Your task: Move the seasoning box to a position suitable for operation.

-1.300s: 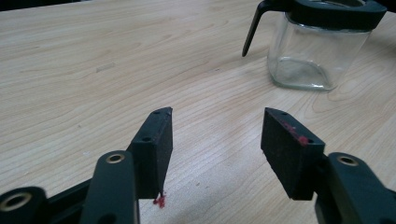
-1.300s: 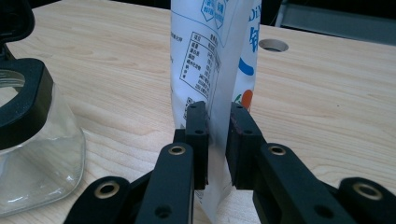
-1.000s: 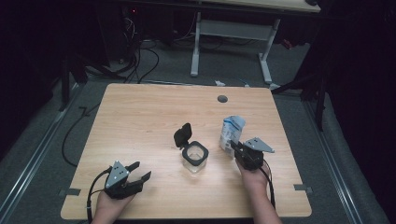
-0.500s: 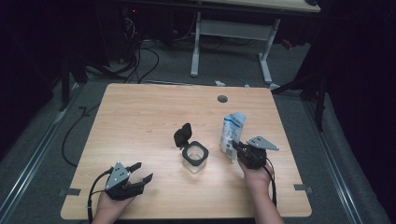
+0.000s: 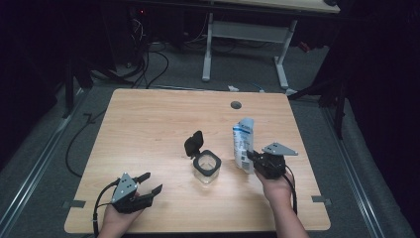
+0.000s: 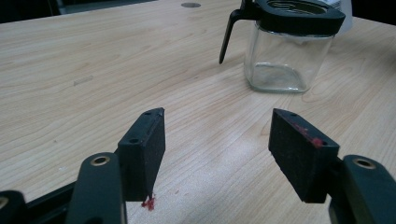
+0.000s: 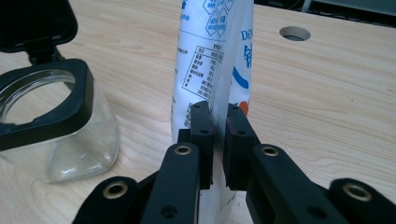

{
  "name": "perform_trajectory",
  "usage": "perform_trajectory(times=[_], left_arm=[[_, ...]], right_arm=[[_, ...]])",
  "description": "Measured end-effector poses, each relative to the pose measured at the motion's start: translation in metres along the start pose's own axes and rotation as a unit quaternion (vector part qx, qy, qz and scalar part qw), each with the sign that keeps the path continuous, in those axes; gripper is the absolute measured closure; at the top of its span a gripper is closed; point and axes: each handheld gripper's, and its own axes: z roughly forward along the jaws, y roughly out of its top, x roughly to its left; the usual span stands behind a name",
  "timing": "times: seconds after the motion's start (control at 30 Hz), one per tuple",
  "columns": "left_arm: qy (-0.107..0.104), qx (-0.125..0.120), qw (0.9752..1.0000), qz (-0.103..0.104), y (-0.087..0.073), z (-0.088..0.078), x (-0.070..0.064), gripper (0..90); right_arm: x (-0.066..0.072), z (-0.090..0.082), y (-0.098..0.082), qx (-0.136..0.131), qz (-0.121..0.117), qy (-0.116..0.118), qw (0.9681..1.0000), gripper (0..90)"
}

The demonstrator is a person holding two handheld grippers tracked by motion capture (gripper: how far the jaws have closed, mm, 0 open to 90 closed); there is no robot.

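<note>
A white pouch with blue print (image 5: 242, 144) (image 7: 212, 60) stands upright right of the table's centre. My right gripper (image 5: 249, 157) (image 7: 218, 116) reaches it from the near right. Its jaws have just been closing with the pouch's lower edge between them, and the pads now pinch that edge. Left of the pouch stands a clear glass jar (image 5: 206, 166) (image 6: 289, 51) (image 7: 51, 121) with a black rim, its hinged black lid (image 5: 193, 143) flipped up. My left gripper (image 5: 151, 182) (image 6: 217, 140) rests at the front left, open with nothing between its pads.
The wooden table (image 5: 148, 124) has a round cable hole (image 5: 236, 105) near its far edge. Behind it stands another desk on white legs (image 5: 208, 54), and cables (image 5: 148, 64) lie on the dark floor.
The right gripper has shifted slightly at the pouch's near side. The left gripper and the jar have kept still.
</note>
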Motion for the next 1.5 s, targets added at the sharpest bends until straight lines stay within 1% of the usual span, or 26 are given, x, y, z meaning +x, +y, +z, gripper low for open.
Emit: perform_trajectory(times=[0.07,0.1,0.13,0.2,0.27,0.33,0.43,0.53,0.6,0.63,0.67,0.73,0.8,0.87,0.93,1.03,1.07,1.13,1.17,1.2,1.27,1.3,1.4,1.43,1.47,1.5], left_arm=[[0.000,-0.001,1.0000,0.001,0.000,0.000,0.000,36.7],[0.000,-0.001,1.0000,0.001,0.000,0.000,0.000,36.7],[0.000,-0.002,1.0000,0.001,0.000,0.000,0.000,36.7],[-0.001,-0.002,1.0000,0.001,0.000,0.000,0.000,36.7],[-0.002,-0.002,1.0000,0.001,0.000,0.001,0.000,36.6],[-0.002,-0.002,1.0000,0.000,0.000,0.001,0.000,36.6],[-0.003,-0.003,1.0000,0.002,0.000,0.001,0.000,36.6],[-0.003,-0.003,1.0000,0.002,0.000,0.001,0.000,36.6],[-0.004,-0.002,1.0000,0.003,0.000,0.001,0.000,36.6],[-0.004,-0.004,1.0000,0.002,0.000,0.001,0.000,36.6],[-0.004,-0.004,1.0000,0.002,0.000,0.001,0.000,36.6],[-0.003,-0.004,1.0000,0.001,0.000,0.001,0.000,36.6],[-0.003,-0.004,1.0000,0.001,0.000,0.001,0.000,36.6],[-0.003,-0.004,1.0000,0.002,0.000,0.000,0.001,36.6],[-0.003,-0.004,1.0000,0.002,0.000,0.000,0.001,36.6],[-0.003,-0.004,1.0000,0.002,0.000,0.000,0.001,36.6],[-0.003,-0.004,1.0000,0.002,0.000,0.000,0.000,36.6],[-0.003,-0.004,1.0000,0.002,0.000,0.000,0.000,36.6],[-0.003,-0.004,1.0000,0.002,0.000,0.000,0.000,36.6],[-0.003,-0.005,1.0000,0.002,0.000,0.000,0.000,36.6],[-0.003,-0.004,1.0000,0.002,0.000,0.000,0.000,36.6],[-0.004,-0.004,1.0000,0.002,0.000,0.000,0.000,36.5],[-0.004,-0.004,1.0000,0.004,0.000,0.000,-0.001,36.6],[-0.004,-0.004,1.0000,0.004,0.000,0.000,-0.001,36.6],[-0.005,-0.004,1.0000,0.003,0.000,0.000,-0.001,36.6],[-0.005,-0.004,1.0000,0.003,0.000,0.000,-0.001,36.5]], right_arm=[[0.001,-0.003,0.002,0.003,0.000,0.004,1.0000,85.3],[0.000,-0.006,0.003,0.007,0.004,0.011,0.9999,85.5],[-0.001,-0.007,0.003,0.010,-0.002,0.012,0.9999,85.7],[0.000,-0.008,0.003,0.015,-0.001,0.012,0.9998,85.8],[0.002,-0.011,0.005,0.028,-0.014,0.015,0.9994,85.9],[0.003,-0.012,0.006,0.032,-0.016,0.015,0.9992,85.9],[0.006,-0.015,0.008,0.044,-0.027,0.019,0.9985,86.0],[0.005,-0.018,0.010,0.059,-0.022,0.027,0.9976,85.9],[0.005,-0.018,0.011,0.064,-0.024,0.028,0.9973,85.9],[0.004,-0.020,0.012,0.072,-0.025,0.030,0.9966,85.9],[0.004,-0.020,0.012,0.072,-0.025,0.030,0.9966,85.9],[0.003,-0.023,0.014,0.084,-0.034,0.029,0.9954,85.9],[0.003,-0.023,0.014,0.087,-0.035,0.029,0.9951,85.9],[0.003,-0.026,0.016,0.095,-0.041,0.030,0.9941,86.0],[0.003,-0.027,0.016,0.100,-0.040,0.030,0.9937,86.1],[0.004,-0.028,0.017,0.103,-0.044,0.033,0.9932,86.1],[0.004,-0.029,0.018,0.108,-0.045,0.035,0.9925,86.3],[0.005,-0.030,0.018,0.111,-0.045,0.036,0.9922,86.3],[0.005,-0.031,0.019,0.117,-0.044,0.040,0.9913,86.4],[0.005,-0.031,0.019,0.117,-0.044,0.040,0.9913,86.4],[0.006,-0.032,0.020,0.127,-0.051,0.040,0.9899,86.5],[0.006,-0.033,0.022,0.136,-0.056,0.037,0.9884,86.6],[0.005,-0.034,0.024,0.150,-0.056,0.039,0.9863,86.8],[0.005,-0.034,0.024,0.150,-0.056,0.039,0.9863,86.8],[0.005,-0.035,0.025,0.158,-0.057,0.038,0.9850,86.8],[0.005,-0.035,0.025,0.158,-0.057,0.038,0.9850,86.8]])
